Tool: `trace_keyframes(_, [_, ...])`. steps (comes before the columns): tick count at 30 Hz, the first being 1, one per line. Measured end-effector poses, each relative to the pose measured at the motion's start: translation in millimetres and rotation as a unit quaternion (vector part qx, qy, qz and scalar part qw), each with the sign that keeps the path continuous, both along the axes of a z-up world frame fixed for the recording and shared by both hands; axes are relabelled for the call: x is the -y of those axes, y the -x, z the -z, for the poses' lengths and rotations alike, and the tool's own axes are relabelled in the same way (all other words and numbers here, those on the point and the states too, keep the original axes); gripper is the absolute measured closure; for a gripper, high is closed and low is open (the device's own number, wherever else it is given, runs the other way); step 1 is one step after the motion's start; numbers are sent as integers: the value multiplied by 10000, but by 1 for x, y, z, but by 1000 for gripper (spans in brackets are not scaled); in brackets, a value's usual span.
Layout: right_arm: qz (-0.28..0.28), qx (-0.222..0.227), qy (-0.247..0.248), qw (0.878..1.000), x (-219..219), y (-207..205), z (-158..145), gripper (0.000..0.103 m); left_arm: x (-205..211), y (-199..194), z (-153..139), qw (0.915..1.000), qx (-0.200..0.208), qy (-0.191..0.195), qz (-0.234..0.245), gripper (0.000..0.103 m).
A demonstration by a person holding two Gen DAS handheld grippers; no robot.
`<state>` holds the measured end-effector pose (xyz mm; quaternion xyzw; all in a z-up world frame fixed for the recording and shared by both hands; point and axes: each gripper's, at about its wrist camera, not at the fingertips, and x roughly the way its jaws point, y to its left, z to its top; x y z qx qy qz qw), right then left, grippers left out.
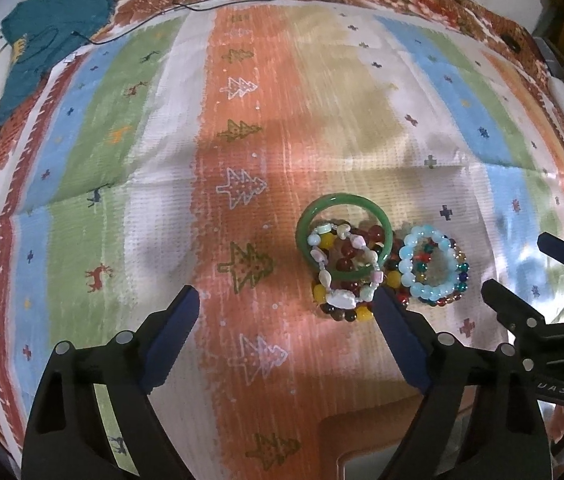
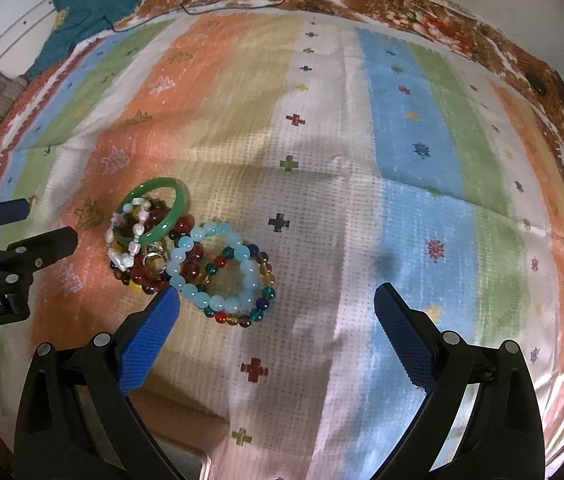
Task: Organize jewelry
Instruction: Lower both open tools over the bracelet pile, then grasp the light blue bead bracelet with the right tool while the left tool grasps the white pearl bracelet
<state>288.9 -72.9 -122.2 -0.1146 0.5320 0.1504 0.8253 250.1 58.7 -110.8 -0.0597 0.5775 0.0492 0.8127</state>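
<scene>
Bracelets [image 2: 185,256]: heaped on striped cloth [image 2: 422,160]; left gripper [image 1: 288,306] and right gripper [image 2: 277,304] both released, empty.

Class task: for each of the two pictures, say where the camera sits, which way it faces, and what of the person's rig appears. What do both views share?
Left wrist view: on the left gripper, facing steeply down at the striped cloth; the right gripper shows at right.
Right wrist view: on the right gripper, facing down likewise; the left gripper shows at left.
Shared: green bangle, pale blue bead bracelet, teal cloth.
</scene>
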Motion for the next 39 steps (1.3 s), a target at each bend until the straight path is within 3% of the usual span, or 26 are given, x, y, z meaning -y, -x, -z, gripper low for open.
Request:
trace_keyframes(11, [-44,-110,180,9998,-12,-17,17,5,-2,-19,23,9996,-283,15,35,30])
trace_keyframes(17, [-85,-172,189,9996,-18,-26,23,14,-1,-27,30,9992,-368,74,102,41])
trace_keyframes(23, [-133,-269,230,9993,-26,-33,29,31,-1,-34,39,9986,-463,225,71,54])
trace_keyframes(25, [-201,-287,286,9990,-32,-33,31,43,1,-35,40,9987,-467,197,77,66])
trace_keyframes(32, [-374,-421,343,9978,-42,-34,41,71,5,-37,42,9985,-483,253,61,80])
trace_keyframes(34, [-424,-419,323,9977,-44,-33,40,83,5,-38,42,9983,-486,304,66,89])
trace_keyframes(39, [-494,-345,393,9974,-49,-30,40,89,9,-38,42,9984,-506,224,76,98])
